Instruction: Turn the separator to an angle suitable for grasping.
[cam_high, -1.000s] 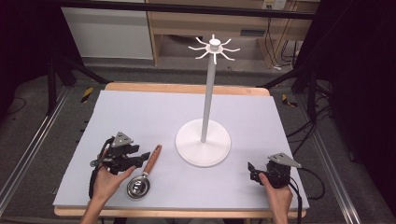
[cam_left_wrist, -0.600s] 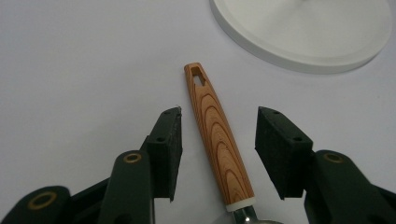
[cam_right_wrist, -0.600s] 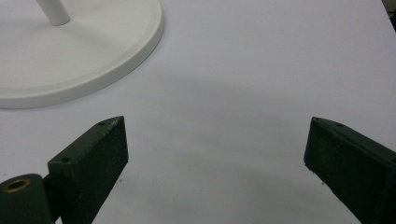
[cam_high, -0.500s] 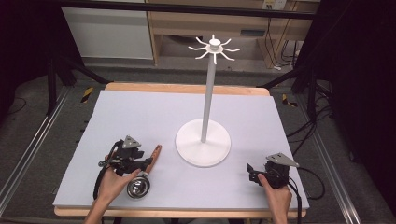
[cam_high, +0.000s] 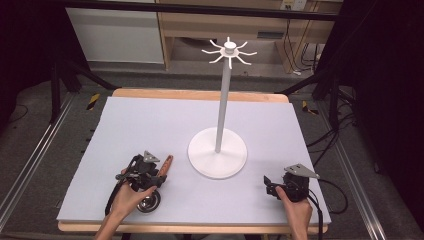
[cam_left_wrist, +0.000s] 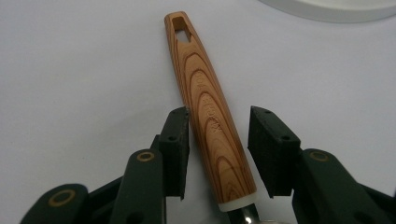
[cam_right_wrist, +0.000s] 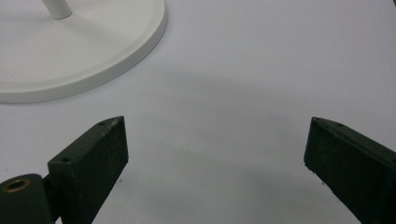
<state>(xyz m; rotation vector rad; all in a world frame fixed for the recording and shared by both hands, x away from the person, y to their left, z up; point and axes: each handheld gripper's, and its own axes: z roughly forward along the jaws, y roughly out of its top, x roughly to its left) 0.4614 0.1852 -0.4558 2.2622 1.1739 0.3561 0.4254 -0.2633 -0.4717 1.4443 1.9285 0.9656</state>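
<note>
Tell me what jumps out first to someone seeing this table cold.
The tall white stand with hooks fanning out at its top rises from the middle of the table. At front left, the left gripper straddles the wooden handle of a metal ladle lying flat, its fingers just closing in, one side not yet touching. The right gripper rests open at front right.

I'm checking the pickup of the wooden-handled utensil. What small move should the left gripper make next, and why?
Probably finish closing the left gripper. Its jaws have just been closing and straddle the wooden handle: one pad looks to be at the wood, while a gap remains at the other. The utensil lies flat on the table, not yet gripped.
</note>
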